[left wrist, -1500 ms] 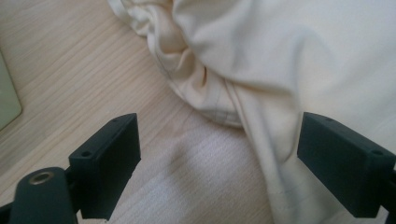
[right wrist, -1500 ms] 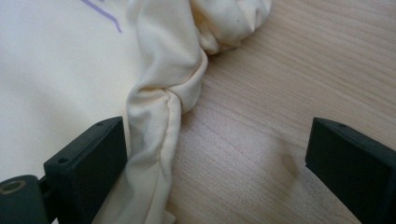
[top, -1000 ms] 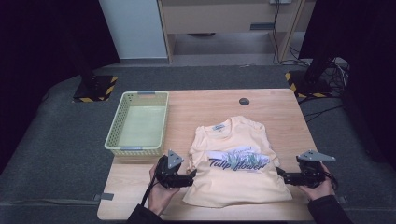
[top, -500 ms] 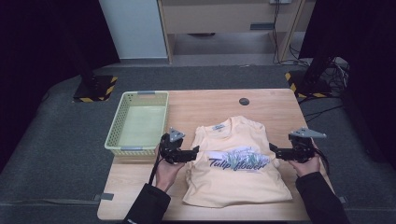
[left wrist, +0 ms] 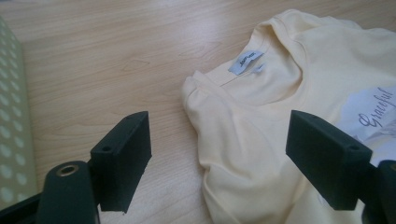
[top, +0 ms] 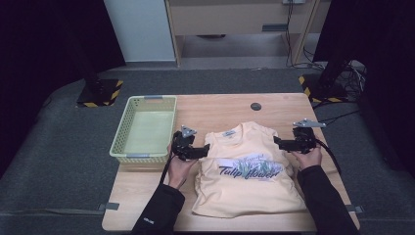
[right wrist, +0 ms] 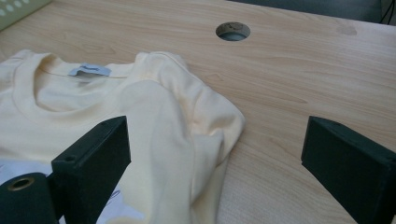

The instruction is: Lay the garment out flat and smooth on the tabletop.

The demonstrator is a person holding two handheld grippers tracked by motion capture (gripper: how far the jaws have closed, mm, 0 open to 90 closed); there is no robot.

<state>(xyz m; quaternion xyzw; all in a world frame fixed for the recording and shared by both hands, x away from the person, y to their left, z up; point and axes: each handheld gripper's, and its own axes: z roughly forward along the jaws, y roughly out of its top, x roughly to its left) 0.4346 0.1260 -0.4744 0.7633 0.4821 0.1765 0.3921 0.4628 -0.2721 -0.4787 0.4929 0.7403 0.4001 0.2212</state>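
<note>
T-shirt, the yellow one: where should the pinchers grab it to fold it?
Probably at the shoulders. The T-shirt lies flat, collar away from the person, sleeves tucked under, so each shoulder makes a thick folded edge. The left gripper could come in from the left side, the right gripper from the right.

The left black two-jaw gripper (top: 204, 150) points inward across the table, held from behind by the left hand (top: 179, 169); its jaws have just been closing (a wide gap remains, nothing pinched). The right black two-jaw gripper (top: 276, 142), in the right hand (top: 307, 157), faces it, jaws spread wide. Both dark-sleeved forearms reach forward.
</note>
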